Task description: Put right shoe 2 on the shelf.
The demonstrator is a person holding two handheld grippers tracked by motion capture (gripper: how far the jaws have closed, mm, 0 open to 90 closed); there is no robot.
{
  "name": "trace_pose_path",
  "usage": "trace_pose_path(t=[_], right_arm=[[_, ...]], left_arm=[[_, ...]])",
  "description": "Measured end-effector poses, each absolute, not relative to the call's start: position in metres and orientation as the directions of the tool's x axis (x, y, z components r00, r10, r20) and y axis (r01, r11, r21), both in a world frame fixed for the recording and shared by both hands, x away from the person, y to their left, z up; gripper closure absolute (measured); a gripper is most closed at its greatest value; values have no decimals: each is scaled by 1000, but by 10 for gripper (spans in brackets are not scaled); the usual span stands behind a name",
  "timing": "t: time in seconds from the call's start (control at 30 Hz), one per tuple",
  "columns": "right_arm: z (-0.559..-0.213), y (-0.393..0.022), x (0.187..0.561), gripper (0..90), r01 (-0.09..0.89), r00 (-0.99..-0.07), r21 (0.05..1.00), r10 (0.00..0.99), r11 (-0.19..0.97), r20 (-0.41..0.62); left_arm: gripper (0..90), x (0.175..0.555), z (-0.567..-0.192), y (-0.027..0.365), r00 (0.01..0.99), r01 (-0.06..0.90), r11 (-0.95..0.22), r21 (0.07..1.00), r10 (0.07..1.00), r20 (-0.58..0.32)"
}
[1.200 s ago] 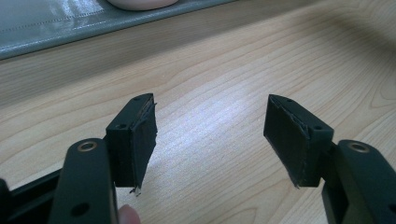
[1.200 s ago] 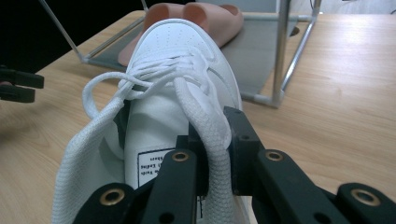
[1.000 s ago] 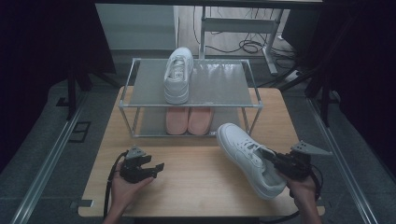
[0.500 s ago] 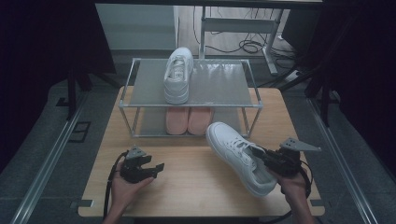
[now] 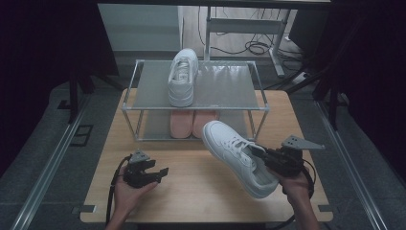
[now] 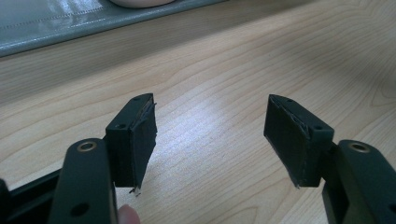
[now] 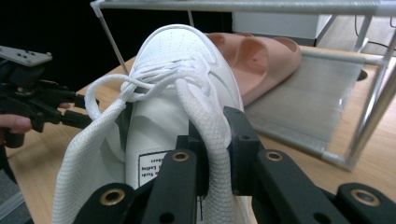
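While the table [image 5: 191,191] carries a two-tier rack [image 5: 143,93] with one white shoe [image 5: 182,76] on its top shelf and pink slippers [image 5: 194,123] on the lower one, a second white sneaker [image 5: 237,155] hangs tilted in the air just in front of the rack, toe toward it. The right claw [image 5: 261,152] is clamped on that sneaker's tongue (laces spill over its jaws in the right gripper view). The left claw [image 5: 160,171], smaller in the high view, rests low over bare wood with its jaws wide apart, holding nothing.
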State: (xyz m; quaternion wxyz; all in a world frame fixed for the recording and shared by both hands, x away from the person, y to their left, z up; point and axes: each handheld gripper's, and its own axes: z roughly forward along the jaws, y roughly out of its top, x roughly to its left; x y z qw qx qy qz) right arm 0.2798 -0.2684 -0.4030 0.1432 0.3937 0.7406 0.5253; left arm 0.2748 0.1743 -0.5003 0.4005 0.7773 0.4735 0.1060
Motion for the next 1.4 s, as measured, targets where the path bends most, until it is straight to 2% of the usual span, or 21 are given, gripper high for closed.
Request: trace_pose_path(t=[0.7, 1.4], right_arm=[[-352, -253, 300, 827, 385, -661, 918, 722, 94, 203], [-313, -246, 337, 826, 370, -598, 929, 771, 22, 220]], left_arm=[[345, 275, -500, 175, 532, 652, -232, 722, 818, -217], [344, 276, -500, 176, 533, 652, -232, 722, 817, -219]])
